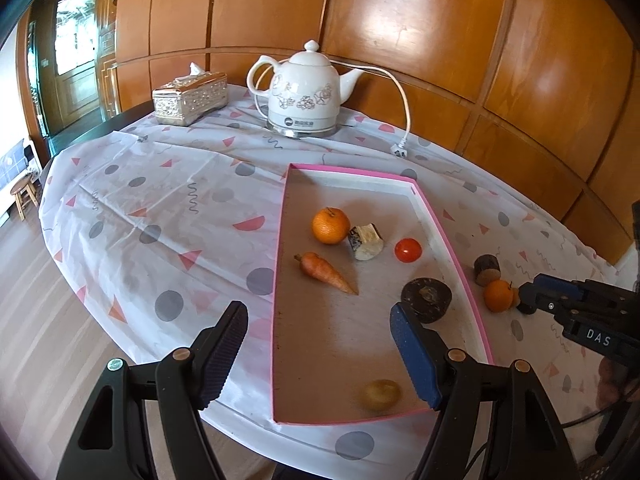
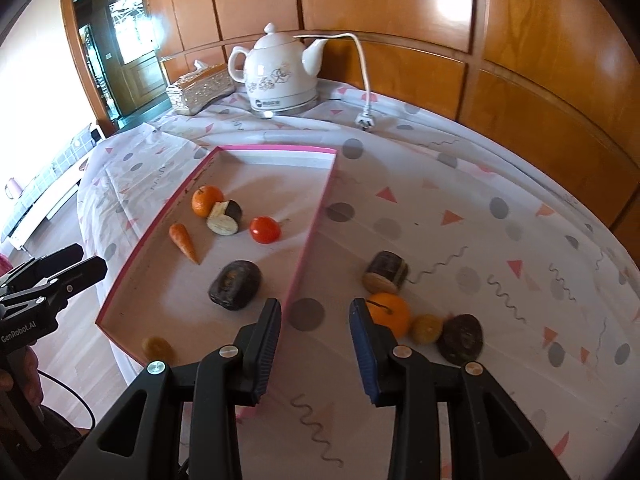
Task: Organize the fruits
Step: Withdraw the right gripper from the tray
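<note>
Wood panelling backed a bench (image 1: 160,208) under a spotted cloth, where a pink-rimmed tray (image 1: 280,240) held an orange (image 1: 330,225), a carrot (image 1: 325,273) and a tomato (image 1: 408,249). Left of the tray's near end, the left gripper (image 1: 316,352) stood wide and empty. Right of the tray, the right gripper (image 2: 316,350) gaped narrowly, empty, its right finger just beside a second orange (image 2: 390,313).

In the right wrist view a tray (image 2: 316,216) lies on the table (image 2: 520,240), centre-left of the frame. In it sit an orange (image 2: 206,200), a carrot (image 2: 184,242) below it, and a tomato (image 2: 265,230) to their right. Right of the tray, on the cloth, a second orange (image 2: 390,314) lies just below a short log piece (image 2: 386,272). A kettle (image 2: 280,76) stands at upper centre, with a tissue box (image 2: 200,88) to its left.
</note>
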`<state>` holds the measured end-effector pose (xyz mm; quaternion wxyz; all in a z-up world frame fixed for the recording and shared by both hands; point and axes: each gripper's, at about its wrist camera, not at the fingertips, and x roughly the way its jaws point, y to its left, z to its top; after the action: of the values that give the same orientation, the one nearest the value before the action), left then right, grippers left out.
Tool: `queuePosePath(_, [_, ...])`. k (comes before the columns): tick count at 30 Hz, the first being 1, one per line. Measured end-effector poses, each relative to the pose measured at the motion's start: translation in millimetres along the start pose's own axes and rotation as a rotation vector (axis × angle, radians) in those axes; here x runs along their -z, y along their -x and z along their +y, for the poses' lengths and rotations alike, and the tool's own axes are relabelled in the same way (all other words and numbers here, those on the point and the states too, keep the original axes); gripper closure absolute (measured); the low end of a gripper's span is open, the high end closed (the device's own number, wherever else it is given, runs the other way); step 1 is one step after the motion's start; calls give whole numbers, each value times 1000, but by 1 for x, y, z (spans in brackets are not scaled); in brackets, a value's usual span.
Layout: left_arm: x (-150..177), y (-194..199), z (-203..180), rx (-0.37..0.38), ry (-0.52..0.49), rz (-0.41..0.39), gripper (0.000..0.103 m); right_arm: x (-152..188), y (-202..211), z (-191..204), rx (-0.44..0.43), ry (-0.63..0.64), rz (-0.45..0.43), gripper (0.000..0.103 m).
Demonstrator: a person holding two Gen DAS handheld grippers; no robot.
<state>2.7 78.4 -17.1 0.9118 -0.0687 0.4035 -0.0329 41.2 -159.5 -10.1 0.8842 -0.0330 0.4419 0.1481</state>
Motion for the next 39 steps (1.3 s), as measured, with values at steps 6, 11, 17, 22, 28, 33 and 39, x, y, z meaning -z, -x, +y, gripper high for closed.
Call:
queuePosePath(6, [0, -1, -9, 6, -26, 3, 29, 7, 10, -21, 37, -26, -6, 67])
queuePosePath(11, [0, -2, -17, 15, -56, 7, 29, 10, 18, -41, 69, -53, -12, 67])
queuePosePath(17, [1, -5, -27, 21, -85, 20, 29, 14, 27, -65, 111, -77, -17, 67])
queuePosePath(22, [2, -7, -37, 29, -115, 30, 29, 20, 34, -83, 145, -106, -19, 67])
queuePosePath(28, [3, -10, -52, 49, -162, 41, 29, 32, 40, -107, 201, -135, -3, 67])
queuePosePath(33, [2, -11, -66, 71, -204, 44, 29, 43, 49, -134, 272, -171, 24, 67])
queuePosePath(39, [2, -15, -82, 90, -249, 50, 29, 58, 62, -174, 365, -211, 62, 67])
